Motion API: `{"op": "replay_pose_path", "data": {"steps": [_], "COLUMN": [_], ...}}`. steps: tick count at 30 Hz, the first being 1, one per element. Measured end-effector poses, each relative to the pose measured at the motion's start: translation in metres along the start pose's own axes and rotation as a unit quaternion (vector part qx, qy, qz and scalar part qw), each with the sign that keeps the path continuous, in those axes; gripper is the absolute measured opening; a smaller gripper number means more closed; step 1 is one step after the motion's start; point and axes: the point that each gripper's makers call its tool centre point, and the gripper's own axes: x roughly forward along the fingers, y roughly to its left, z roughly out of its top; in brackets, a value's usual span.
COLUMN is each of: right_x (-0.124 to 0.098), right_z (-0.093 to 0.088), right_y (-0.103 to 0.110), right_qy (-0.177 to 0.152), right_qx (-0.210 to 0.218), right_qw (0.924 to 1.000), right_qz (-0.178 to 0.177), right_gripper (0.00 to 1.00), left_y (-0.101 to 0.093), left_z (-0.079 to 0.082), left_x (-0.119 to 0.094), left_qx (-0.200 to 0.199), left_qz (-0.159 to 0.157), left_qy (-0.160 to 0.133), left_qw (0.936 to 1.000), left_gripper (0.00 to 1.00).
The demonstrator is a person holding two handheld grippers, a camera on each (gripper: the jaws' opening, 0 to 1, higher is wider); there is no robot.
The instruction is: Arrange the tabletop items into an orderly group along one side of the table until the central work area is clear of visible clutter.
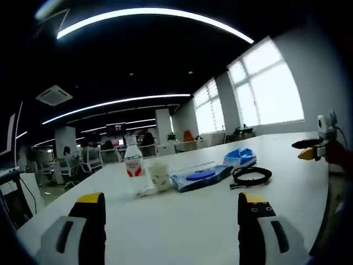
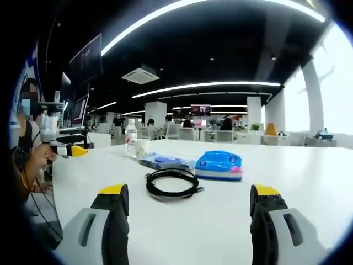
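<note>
On the white table (image 1: 182, 232) several items stand in a loose row. A clear bottle (image 1: 132, 160) with a red label is at the left, a paper cup (image 1: 160, 175) beside it. Then come a flat blue packet (image 1: 199, 176), a blue wipes pack (image 1: 240, 157) and a coiled black cable (image 1: 251, 175). My left gripper (image 1: 172, 201) is open and holds nothing, well short of them. The right gripper (image 1: 311, 150) enters from the right. In the right gripper view, my right gripper (image 2: 188, 204) stands open just before the cable (image 2: 172, 183), with the wipes pack (image 2: 219, 164), flat packet (image 2: 162, 161), cup (image 2: 141, 147) and bottle (image 2: 130, 135) behind.
The left gripper (image 2: 69, 149), held by a hand (image 2: 38, 157), shows at the table's left edge. Office desks, chairs (image 1: 91, 160) and monitors (image 2: 80, 110) stand beyond the table. Bright windows (image 1: 270, 88) line the far wall.
</note>
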Motion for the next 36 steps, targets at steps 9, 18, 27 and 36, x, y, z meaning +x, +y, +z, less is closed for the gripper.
{"op": "replay_pose_path", "data": {"steps": [9, 18, 27, 36], "right_x": [-0.009, -0.018, -0.033, -0.039], "right_z": [-0.008, -0.003, 0.015, 0.013], "right_y": [-0.008, -0.013, -0.021, -0.032], "right_qy": [0.021, 0.023, 0.012, 0.026], "right_qx": [-0.017, -0.029, -0.033, -0.04], "right_qw": [0.9994, 0.9988, 0.9985, 0.9971], "right_qz": [-0.021, -0.032, -0.043, -0.059], "right_gripper": [0.9, 0.91, 0.91, 0.91], "left_y": [-0.004, 0.003, 0.013, 0.018], "left_z": [-0.009, -0.001, 0.003, 0.007], "left_x": [-0.007, -0.016, -0.028, -0.033], "left_qx": [0.014, -0.014, -0.01, -0.013], "left_qz": [-0.022, -0.022, -0.012, -0.013], "left_qy": [0.017, -0.009, -0.006, -0.008], "left_qw": [0.9995, 0.9996, 0.9999, 0.9998], "left_gripper": [1.0, 1.0, 1.0, 1.0]}}
